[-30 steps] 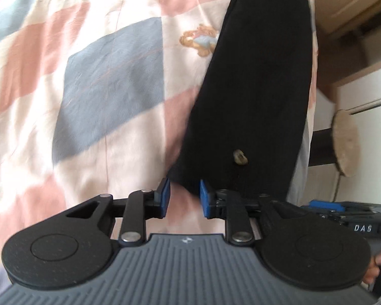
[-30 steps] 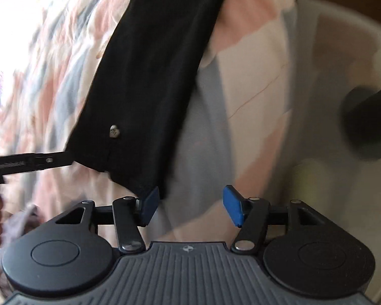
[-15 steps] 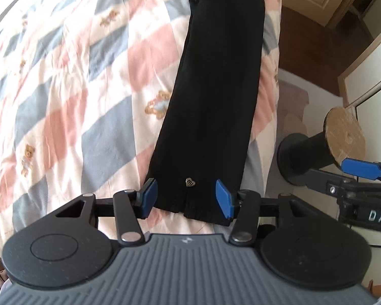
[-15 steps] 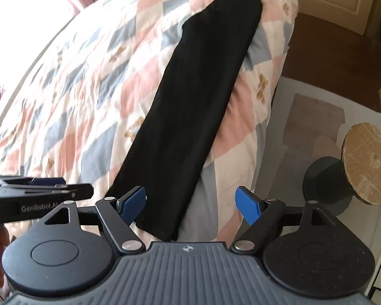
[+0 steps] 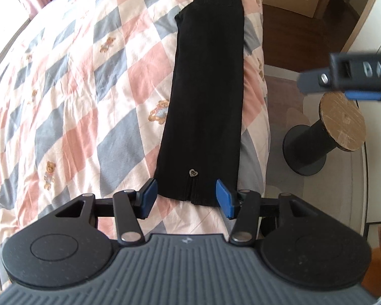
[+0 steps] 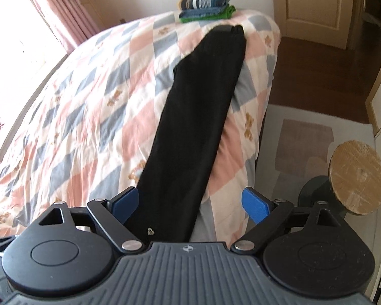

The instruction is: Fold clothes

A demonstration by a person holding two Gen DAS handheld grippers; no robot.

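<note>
Black trousers [image 5: 208, 96], small silver heart charm [image 5: 193, 172] near the hem. Bed quilt [image 5: 71, 106]: pink/grey-blue/white diamond check with tan teddy bears. Folded stack [image 6: 205, 5] at 12 o'clock: navy/white stripes over green. Pink curtains [image 6: 61, 17]. Hand-held gripper bodies black, pads [image 5: 147, 198] blue. Black spool [image 5: 315, 142], tan cardboard end.

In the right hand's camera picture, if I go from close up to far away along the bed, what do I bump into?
right gripper → black trousers, stretched long on the checked quilt → pile of folded clothes at the far end of the bed → pink curtain behind the bed
</note>
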